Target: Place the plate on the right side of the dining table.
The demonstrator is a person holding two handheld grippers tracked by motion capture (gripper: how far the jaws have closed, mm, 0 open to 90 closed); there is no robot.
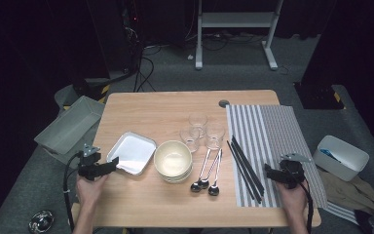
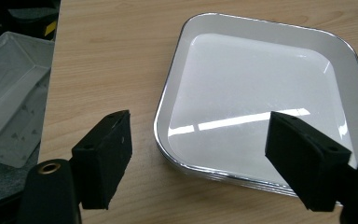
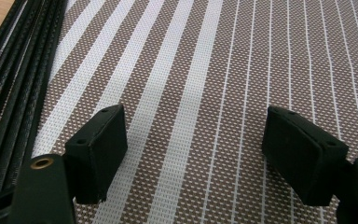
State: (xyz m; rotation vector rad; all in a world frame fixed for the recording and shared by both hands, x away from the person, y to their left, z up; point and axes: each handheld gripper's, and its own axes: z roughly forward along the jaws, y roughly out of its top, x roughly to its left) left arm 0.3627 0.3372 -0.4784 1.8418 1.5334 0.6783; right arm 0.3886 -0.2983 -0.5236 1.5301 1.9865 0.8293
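Both hands sit at the near table [image 1: 141, 109] edge, nothing yet gripped: the striped mat [image 1: 272, 141] lies far right, a stack of square plates [image 2: 261, 107] near left, black chopsticks [image 1: 246, 168] on the mat's left edge. Jaws spread wide, the left gripper [image 2: 198, 158] hovers at the plates' near-left corner, the right gripper [image 3: 193, 154] above bare mat. This looks like an approach; the left likely must straddle the plate rim before closing
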